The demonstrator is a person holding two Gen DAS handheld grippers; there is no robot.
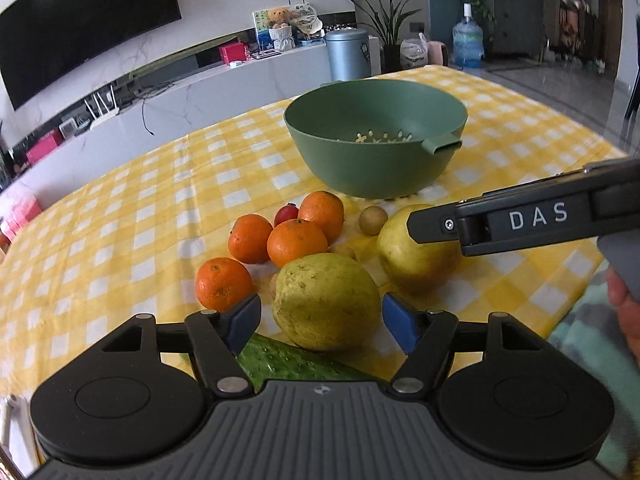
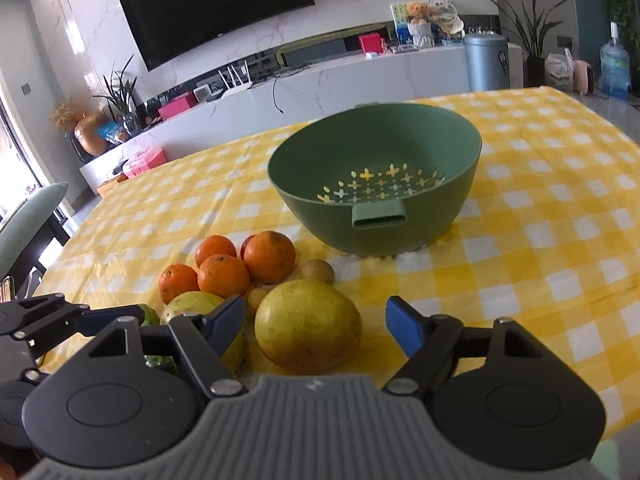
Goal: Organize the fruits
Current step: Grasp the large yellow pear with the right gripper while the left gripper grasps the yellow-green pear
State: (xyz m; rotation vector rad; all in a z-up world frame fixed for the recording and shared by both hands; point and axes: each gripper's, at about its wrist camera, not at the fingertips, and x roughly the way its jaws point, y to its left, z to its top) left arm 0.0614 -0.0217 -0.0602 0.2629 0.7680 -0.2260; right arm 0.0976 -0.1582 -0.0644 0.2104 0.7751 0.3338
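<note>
Marble-look wall with big wall-mounted TV (image 2: 216, 8), long white low console (image 2: 360, 80) under it. Grey bin (image 2: 486, 62), potted plant (image 2: 534, 32), water jug (image 2: 615, 66) at right; daylight from left.

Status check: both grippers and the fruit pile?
Left gripper open around near pear. Right gripper open around far pear. Green bowl empty. Cucumber under left gripper.

Matt plastic colander (image 2: 376, 184), checked cloth (image 2: 540, 240)
</note>
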